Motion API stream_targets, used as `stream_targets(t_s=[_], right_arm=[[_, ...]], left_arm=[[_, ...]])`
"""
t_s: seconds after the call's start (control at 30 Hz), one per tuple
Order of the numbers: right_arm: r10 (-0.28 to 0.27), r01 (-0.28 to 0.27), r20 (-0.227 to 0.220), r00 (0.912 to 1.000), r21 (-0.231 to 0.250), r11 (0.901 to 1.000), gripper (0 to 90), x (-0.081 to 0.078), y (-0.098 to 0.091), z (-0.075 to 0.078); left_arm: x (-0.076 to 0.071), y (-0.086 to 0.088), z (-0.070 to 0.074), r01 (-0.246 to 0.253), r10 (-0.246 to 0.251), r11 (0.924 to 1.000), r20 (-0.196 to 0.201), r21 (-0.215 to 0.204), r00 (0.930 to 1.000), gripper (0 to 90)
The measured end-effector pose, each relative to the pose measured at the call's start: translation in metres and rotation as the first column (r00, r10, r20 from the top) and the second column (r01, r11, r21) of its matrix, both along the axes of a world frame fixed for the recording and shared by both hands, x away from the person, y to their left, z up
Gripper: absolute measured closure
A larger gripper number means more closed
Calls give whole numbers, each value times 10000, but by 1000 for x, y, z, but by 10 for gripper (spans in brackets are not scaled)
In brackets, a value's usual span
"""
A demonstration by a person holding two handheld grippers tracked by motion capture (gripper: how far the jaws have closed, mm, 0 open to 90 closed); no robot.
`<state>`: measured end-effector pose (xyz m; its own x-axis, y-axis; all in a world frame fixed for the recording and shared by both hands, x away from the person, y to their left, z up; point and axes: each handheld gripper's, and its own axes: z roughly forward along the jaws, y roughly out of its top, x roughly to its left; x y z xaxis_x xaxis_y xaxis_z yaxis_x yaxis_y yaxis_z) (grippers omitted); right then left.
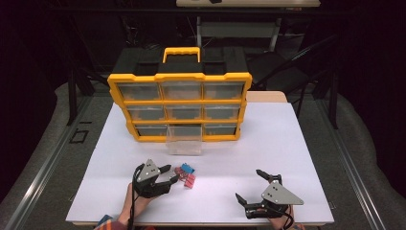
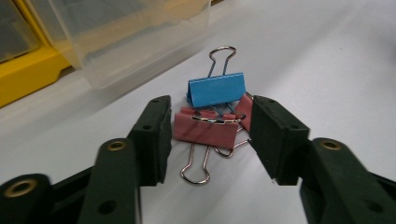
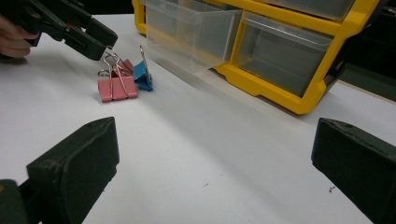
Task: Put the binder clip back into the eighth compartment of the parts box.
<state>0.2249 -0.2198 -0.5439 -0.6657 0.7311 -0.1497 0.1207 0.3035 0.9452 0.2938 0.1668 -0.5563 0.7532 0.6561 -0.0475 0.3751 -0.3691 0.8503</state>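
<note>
A small heap of binder clips lies on the white table: a blue clip [image 2: 217, 89] behind a pink clip [image 2: 205, 131], with another pink clip [image 3: 116, 87] beside them. My left gripper [image 2: 210, 137] is open, its jaws standing on either side of the front pink clip without closing on it. From above, the left gripper [image 1: 168, 174] sits just left of the clips [image 1: 186, 174]. My right gripper [image 1: 249, 184] rests open near the table's front right edge, nothing between its jaws. A clear drawer [image 1: 184, 141] is pulled out of the organiser's bottom row.
A yellow organiser [image 1: 179, 103] with clear drawers and a black top stands at the back of the white table [image 1: 268, 143]. The pulled-out drawer [image 3: 191, 32] juts toward the clips. A person's hand [image 3: 11, 39] holds the left gripper.
</note>
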Motion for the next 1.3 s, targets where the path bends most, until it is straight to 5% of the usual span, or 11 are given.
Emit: stream_targets(t_s=[0.1,0.67,1.3], right_arm=[[0,0,-32,10000,-25,10000,3,1,0,0],[15,-16,-26,10000,-57,10000,4,0,0,0],[-2,2,-16,10000,-82,10000,6,-1,0,1]], left_arm=[[4,0,-2,109,-109,9999,-150,0,9998,586],[13,-3,-8,398,-394,9992,-488,73,9980,723],[9,3,7,543,-542,9985,-186,46,9984,733]])
